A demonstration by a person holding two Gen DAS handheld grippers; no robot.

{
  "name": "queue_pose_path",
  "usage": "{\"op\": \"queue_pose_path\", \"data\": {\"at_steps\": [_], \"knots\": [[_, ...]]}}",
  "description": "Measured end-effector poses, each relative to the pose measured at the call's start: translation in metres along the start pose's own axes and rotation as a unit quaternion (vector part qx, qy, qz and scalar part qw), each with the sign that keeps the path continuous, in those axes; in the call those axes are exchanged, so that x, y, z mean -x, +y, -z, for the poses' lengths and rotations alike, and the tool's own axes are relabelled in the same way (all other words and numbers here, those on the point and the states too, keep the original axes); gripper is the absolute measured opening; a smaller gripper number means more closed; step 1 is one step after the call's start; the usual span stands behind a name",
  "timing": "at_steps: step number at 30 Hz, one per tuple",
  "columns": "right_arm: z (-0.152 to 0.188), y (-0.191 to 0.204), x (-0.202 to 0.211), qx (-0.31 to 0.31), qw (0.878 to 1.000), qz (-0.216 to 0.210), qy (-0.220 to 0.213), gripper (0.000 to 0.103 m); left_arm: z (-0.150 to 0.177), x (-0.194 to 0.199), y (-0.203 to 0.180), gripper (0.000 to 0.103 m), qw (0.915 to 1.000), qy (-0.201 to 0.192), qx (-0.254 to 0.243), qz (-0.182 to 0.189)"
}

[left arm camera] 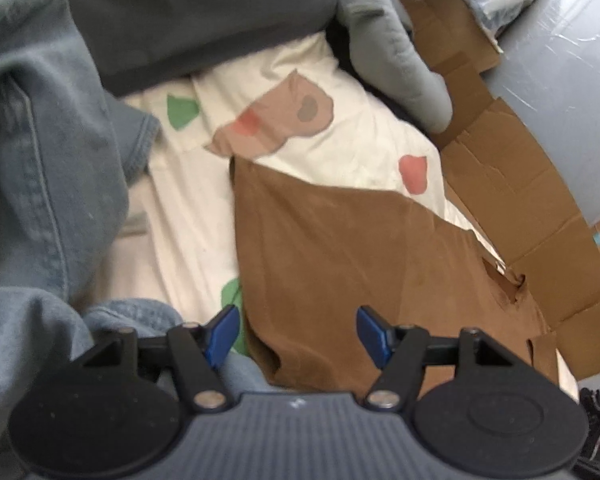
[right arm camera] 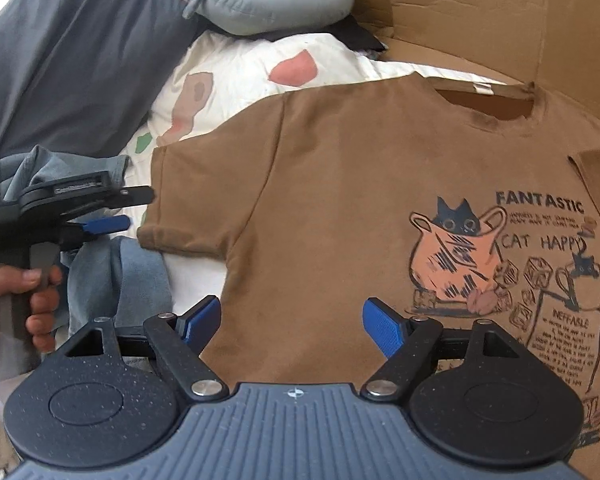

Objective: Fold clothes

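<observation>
A brown T-shirt (right arm camera: 340,184) with a cat print lies flat, front up, on a cream bedsheet (right arm camera: 236,68); its right sleeve is folded in over the chest at the frame's right. It also shows in the left wrist view (left arm camera: 340,260). My right gripper (right arm camera: 292,328) is open and empty just above the shirt's lower body. My left gripper (left arm camera: 296,332) is open and empty over the shirt's left sleeve edge. In the right wrist view the left gripper (right arm camera: 112,222) hangs beside the left sleeve, held by a hand.
Blue-grey denim clothes (left arm camera: 32,168) are piled at the left. A dark grey garment (left arm camera: 204,20) and a grey plush cushion (right arm camera: 260,4) lie at the back. A flattened cardboard box (left arm camera: 532,184) borders the shirt on the right.
</observation>
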State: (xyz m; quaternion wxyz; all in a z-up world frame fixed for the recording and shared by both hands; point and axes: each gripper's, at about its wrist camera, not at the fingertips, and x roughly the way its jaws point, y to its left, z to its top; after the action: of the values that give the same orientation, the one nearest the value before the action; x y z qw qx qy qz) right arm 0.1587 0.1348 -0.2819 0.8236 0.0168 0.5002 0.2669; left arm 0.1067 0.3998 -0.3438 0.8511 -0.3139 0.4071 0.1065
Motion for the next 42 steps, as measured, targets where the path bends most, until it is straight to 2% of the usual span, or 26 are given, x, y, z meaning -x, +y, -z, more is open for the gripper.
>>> {"op": "queue_pose_path", "data": {"at_steps": [4, 7, 11, 15, 19, 23, 26, 29, 31, 33, 34, 35, 37, 40, 42], "knots": [[-0.004, 0.006, -0.003, 0.003, 1.000, -0.014, 0.003, 0.083, 0.000, -0.011, 0.004, 0.067, 0.9993, 0.034, 0.014, 0.007], [-0.005, 0.009, -0.004, 0.005, 1.000, -0.019, 0.004, 0.083, 0.003, -0.012, 0.007, 0.065, 0.9989, 0.043, 0.020, 0.008], [-0.005, 0.007, -0.005, -0.005, 1.000, -0.022, 0.009, 0.083, 0.004, -0.011, 0.015, 0.064, 0.9971, 0.045, 0.057, 0.024], [-0.007, 0.007, -0.006, -0.006, 0.999, -0.031, 0.014, 0.083, 0.004, -0.011, 0.020, 0.053, 0.9948, 0.054, 0.078, 0.037], [-0.012, 0.008, -0.013, 0.001, 0.999, -0.036, 0.014, 0.083, 0.005, -0.011, 0.027, 0.051, 0.9896, 0.071, 0.108, 0.063], [-0.016, 0.010, -0.022, 0.001, 0.999, -0.039, 0.015, 0.083, 0.007, -0.013, 0.028, 0.051, 0.9886, 0.073, 0.114, 0.064], [-0.018, 0.012, -0.026, 0.000, 0.999, -0.043, 0.017, 0.083, 0.008, -0.013, 0.031, 0.043, 0.9869, 0.065, 0.132, 0.066], [-0.020, 0.014, -0.031, 0.001, 0.999, -0.047, 0.018, 0.083, 0.010, -0.012, 0.036, 0.030, 0.9848, 0.058, 0.149, 0.068], [-0.022, 0.015, -0.035, 0.005, 0.999, -0.050, 0.018, 0.083, 0.011, -0.012, 0.039, 0.013, 0.9838, 0.054, 0.157, 0.067], [-0.025, 0.017, -0.042, 0.011, 0.998, -0.050, 0.020, 0.082, 0.011, -0.011, 0.040, 0.011, 0.9838, 0.053, 0.159, 0.064], [-0.027, 0.018, -0.047, 0.014, 0.998, -0.050, 0.022, 0.077, 0.011, -0.010, 0.040, 0.010, 0.9835, 0.051, 0.160, 0.067], [-0.029, 0.019, -0.051, 0.017, 0.998, -0.050, 0.024, 0.063, 0.011, -0.007, 0.040, 0.010, 0.9832, 0.048, 0.161, 0.072], [-0.032, 0.022, -0.062, 0.026, 0.998, -0.046, 0.033, 0.048, 0.010, -0.002, 0.037, 0.010, 0.9840, 0.041, 0.156, 0.076], [-0.034, 0.025, -0.075, 0.028, 0.997, -0.051, 0.043, 0.029, 0.007, 0.003, 0.034, 0.009, 0.9856, 0.037, 0.146, 0.078], [-0.035, 0.026, -0.084, 0.025, 0.997, -0.054, 0.048, 0.024, 0.006, 0.006, 0.033, 0.008, 0.9856, 0.035, 0.144, 0.081]]}}
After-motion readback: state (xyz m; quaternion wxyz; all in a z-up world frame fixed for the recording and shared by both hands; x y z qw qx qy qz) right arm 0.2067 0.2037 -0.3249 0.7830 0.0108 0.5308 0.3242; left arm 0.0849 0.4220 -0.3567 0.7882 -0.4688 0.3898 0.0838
